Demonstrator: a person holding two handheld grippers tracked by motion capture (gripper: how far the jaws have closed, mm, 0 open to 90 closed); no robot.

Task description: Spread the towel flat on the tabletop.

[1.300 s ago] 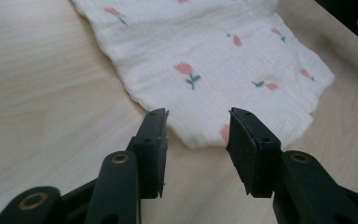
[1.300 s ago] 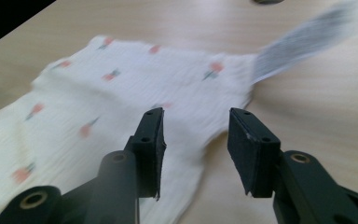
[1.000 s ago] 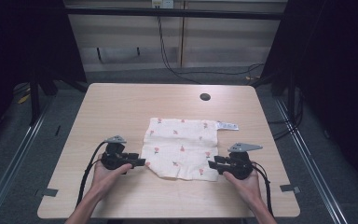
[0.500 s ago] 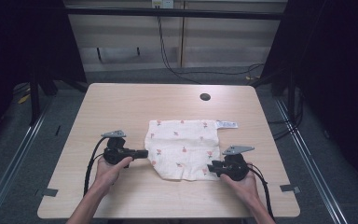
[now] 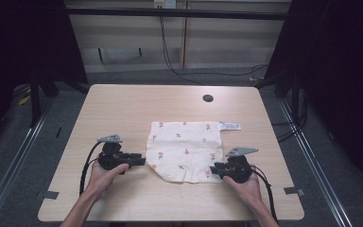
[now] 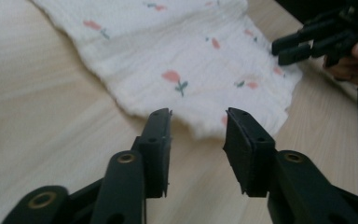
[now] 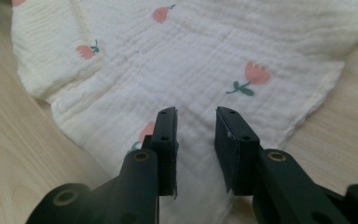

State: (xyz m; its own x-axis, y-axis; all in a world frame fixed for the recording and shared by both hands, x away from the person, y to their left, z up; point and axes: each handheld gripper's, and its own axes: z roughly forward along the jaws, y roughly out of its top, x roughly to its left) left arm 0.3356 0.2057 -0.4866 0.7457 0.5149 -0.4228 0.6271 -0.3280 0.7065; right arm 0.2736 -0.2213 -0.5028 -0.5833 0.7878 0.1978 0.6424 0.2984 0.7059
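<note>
Black two-jaw grippers sit in a person's hands at the near edge of a light wooden table (image 5: 123, 109). The left gripper (image 5: 139, 160) is held in the left hand (image 5: 101, 176), with its jaws spread apart and nothing between them; in the left gripper view (image 6: 198, 130) the tips point at the near left edge of the cloth and hover just short of it, over bare wood. The right gripper (image 5: 213, 169) is held in the right hand (image 5: 243, 185); its jaws are also parted with a gap between them and grip nothing. In the right gripper view (image 7: 195, 126) they hang over the cloth's near right corner, with fabric visible beneath and between them. Whether they touch it cannot be told.

Between the two grippers, a cream cloth (image 5: 184, 149) with small pink flowers lies flat near the table's middle, its near edge slightly rumpled. A white label (image 5: 229, 126) sticks out from its far right corner. Farther back, a dark round hole (image 5: 208, 98) sits in the tabletop. Beyond the table, cables (image 5: 170, 61) trail across the floor
</note>
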